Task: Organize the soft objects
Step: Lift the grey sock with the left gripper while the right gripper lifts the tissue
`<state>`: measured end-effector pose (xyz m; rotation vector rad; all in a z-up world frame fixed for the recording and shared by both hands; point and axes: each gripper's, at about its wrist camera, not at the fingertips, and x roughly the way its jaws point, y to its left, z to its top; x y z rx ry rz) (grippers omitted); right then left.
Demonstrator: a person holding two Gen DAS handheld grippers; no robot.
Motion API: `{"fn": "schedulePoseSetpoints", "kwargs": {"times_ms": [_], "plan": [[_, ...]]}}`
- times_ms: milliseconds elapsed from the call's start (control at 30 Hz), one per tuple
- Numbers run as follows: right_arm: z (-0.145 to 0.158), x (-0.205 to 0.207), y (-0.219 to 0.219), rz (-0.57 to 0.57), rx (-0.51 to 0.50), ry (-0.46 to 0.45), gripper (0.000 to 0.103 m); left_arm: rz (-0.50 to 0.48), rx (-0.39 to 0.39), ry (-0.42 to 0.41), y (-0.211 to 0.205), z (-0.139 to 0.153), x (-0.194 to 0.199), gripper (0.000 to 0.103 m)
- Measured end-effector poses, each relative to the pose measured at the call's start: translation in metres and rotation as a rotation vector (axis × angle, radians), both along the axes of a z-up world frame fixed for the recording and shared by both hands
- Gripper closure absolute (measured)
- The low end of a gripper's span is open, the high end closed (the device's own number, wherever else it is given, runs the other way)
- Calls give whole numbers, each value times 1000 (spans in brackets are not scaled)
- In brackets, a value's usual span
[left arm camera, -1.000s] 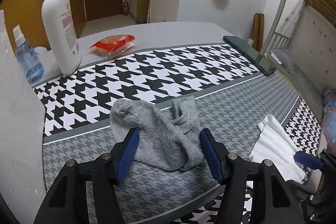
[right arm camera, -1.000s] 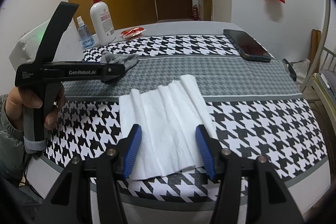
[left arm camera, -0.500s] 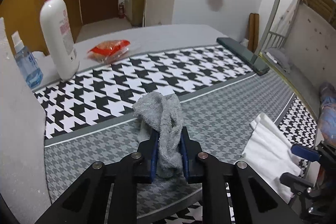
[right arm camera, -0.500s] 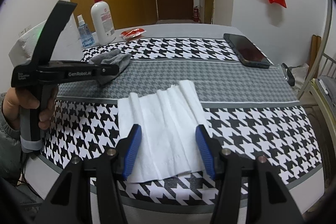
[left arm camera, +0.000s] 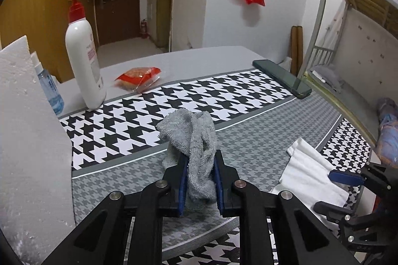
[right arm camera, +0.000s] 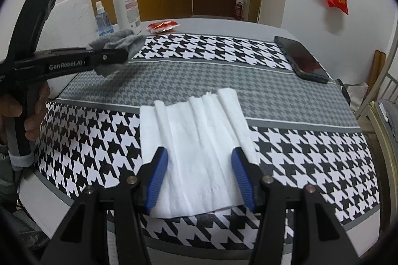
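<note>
My left gripper point(left arm camera: 200, 160) is shut on a grey sock point(left arm camera: 196, 138) and holds it lifted above the houndstooth cloth. In the right wrist view the sock point(right arm camera: 117, 41) hangs from the left gripper's tip at upper left. A white cloth point(right arm camera: 196, 153) lies flat on the table's near part; it also shows in the left wrist view point(left arm camera: 311, 178). My right gripper point(right arm camera: 200, 160) is open, its blue fingers either side of the white cloth's near half, just above it.
A white pump bottle point(left arm camera: 83, 61) and a small blue spray bottle point(left arm camera: 49, 88) stand at the table's back left. A red snack packet point(left arm camera: 139, 74) lies behind the sock. A dark phone point(left arm camera: 281, 77) lies at the far right edge. A white foam block point(left arm camera: 27, 140) stands left.
My left gripper closed on the grey sock and lifted it off the cloth, so it now hangs bunched. The right gripper stayed open over the white cloth.
</note>
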<state>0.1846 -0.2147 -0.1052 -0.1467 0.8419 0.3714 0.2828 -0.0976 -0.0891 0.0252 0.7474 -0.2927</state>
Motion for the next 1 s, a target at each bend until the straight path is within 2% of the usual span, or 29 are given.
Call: {"fn": "schedulePoseSetpoints", "kwargs": {"times_ms": [333, 600, 633, 700, 733, 800, 867, 1000], "plan": [[-1, -1, 2, -5, -9, -6, 43, 17, 7, -40, 2, 7, -6, 83], [-1, -2, 2, -15, -10, -11, 45, 3, 13, -32, 0, 8, -8, 83], [-1, -2, 2, -21, -14, -14, 47, 1, 12, -34, 0, 9, -9, 83], [1, -3, 2, -24, -19, -8, 66, 2, 9, -39, 0, 11, -10, 83], [2, -3, 2, -25, -20, -5, 70, 4, 5, -41, 0, 13, -11, 83], [4, -6, 3, -28, -13, -1, 86, -1, 2, -51, 1, 18, -15, 83], [7, -10, 4, -30, 16, -10, 90, 4, 6, -80, 3, 25, -22, 83], [19, -17, 4, -34, 64, -53, 90, 2, 4, -97, 6, 33, -32, 83]]}}
